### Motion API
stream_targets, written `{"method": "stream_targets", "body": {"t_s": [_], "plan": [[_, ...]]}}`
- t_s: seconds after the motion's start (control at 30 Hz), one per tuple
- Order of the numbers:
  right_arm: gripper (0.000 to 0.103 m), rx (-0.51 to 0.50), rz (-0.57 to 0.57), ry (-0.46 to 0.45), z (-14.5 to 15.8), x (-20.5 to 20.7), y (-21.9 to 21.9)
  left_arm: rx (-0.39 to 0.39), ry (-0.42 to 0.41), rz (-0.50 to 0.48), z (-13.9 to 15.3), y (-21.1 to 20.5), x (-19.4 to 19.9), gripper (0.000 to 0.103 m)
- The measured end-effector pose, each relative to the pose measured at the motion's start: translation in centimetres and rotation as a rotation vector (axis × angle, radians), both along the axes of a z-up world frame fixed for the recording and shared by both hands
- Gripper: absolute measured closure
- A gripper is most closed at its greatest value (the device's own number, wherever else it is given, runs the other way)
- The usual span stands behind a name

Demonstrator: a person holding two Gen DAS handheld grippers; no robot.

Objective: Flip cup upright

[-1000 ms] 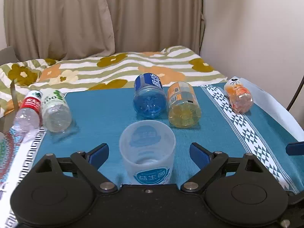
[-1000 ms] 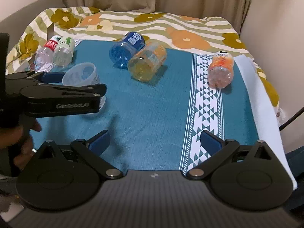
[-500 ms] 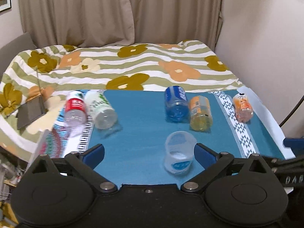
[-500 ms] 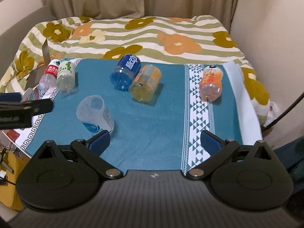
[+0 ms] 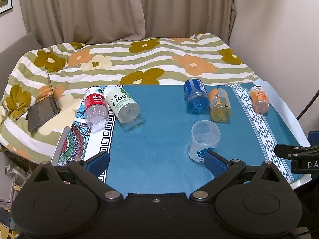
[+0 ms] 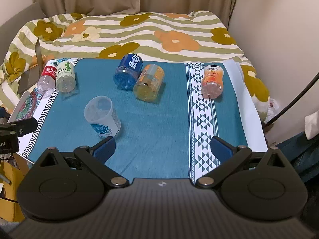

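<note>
A translucent plastic cup (image 5: 203, 139) with a blue round label stands upright, mouth up, on the teal cloth (image 5: 159, 139). It also shows in the right wrist view (image 6: 102, 116). My left gripper (image 5: 157, 162) is open and empty, held back and above the table's near edge; the cup lies just beyond its right finger. My right gripper (image 6: 162, 148) is open and empty, pulled back over the near edge, with the cup just beyond its left finger.
Several plastic bottles lie on their sides: a red-label one (image 5: 95, 105) and a white one (image 5: 124, 106) at left, a blue one (image 5: 195, 97) and an orange one (image 5: 219, 104) behind the cup, a small orange one (image 5: 259, 99) at right. A flowered bed (image 5: 139, 59) lies beyond.
My left gripper, which had its open fingers either side of the cup, has drawn back and up. My right gripper has also pulled back. The cup stays standing.
</note>
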State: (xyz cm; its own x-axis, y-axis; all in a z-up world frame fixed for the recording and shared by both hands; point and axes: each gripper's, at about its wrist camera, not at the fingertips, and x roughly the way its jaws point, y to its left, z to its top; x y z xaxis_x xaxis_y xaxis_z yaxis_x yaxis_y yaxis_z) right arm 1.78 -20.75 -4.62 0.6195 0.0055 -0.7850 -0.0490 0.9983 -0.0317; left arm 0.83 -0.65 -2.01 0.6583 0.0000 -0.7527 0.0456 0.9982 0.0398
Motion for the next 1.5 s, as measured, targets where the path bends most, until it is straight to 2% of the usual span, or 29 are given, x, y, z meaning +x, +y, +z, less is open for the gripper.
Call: {"method": "stream_targets", "body": {"t_s": [1.5], "plan": [[0.0,-0.008,-0.035,-0.038,0.9,-1.5,1.0,0.009,-0.073,0.001,0.8,0.7,-1.9,0.001]]}}
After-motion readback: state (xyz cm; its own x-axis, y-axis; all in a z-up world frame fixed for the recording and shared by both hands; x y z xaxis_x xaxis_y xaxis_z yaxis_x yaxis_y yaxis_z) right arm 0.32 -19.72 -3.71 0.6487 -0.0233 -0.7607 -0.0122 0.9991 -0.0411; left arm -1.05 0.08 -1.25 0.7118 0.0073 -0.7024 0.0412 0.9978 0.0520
